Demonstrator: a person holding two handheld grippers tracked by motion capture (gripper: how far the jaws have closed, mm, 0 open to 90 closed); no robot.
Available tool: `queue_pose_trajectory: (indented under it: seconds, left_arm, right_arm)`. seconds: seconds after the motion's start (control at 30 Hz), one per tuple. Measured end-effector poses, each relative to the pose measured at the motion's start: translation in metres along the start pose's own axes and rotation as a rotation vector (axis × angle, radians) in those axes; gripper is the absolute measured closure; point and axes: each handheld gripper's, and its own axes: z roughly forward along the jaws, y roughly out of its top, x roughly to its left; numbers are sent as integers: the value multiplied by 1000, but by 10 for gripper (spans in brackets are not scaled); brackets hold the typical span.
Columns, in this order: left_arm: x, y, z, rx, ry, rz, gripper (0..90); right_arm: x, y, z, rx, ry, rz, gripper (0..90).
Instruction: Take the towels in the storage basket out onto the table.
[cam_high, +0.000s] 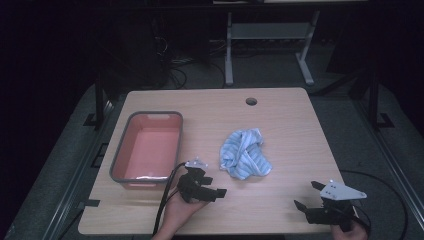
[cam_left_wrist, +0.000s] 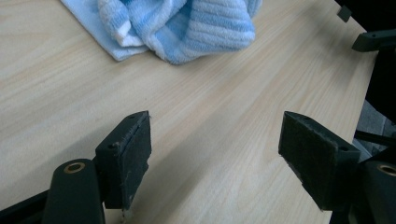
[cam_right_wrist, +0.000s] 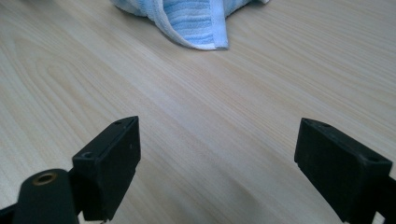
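A crumpled blue-and-white striped towel (cam_high: 244, 152) lies near the middle of the wooden table (cam_high: 280, 120). My left gripper (cam_high: 215, 186) rests low over the table just left of the towel's near edge, held in a hand, jaws open and empty. In the left gripper view the towel (cam_left_wrist: 187, 23) lies ahead of the open left gripper (cam_left_wrist: 217, 126). My right gripper (cam_high: 307, 195) sits at the front right corner, open and empty. In the right gripper view a towel (cam_right_wrist: 191, 18) corner hangs ahead of the right gripper (cam_right_wrist: 219, 130).
A pink tub (cam_high: 120, 155) with a grey rim stands at the table's left side, close behind my left gripper. A round cable hole (cam_high: 251, 101) sits near the far edge. Bare wood stretches between the two grippers.
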Motion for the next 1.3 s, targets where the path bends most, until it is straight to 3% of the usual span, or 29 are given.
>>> queue_pose_trajectory:
  seconds: [0.57, 0.87, 1.23, 1.3]
  left_arm:
    - [-6, -15, -6, 8, 12, 25, 245]
    - [-5, -26, -7, -1, 2, 6, 245]
    - [-9, -23, -3, 20, 34, 87, 246]
    - [-8, -23, -3, 21, 31, 84, 245]
  right_arm:
    - [1, 1, -2, -7, -4, 1, 139]
    - [2, 0, -3, -10, 0, -1, 139]
    - [4, 0, -2, -19, 29, -3, 139]
    - [4, 0, -2, -19, 30, 2, 138]
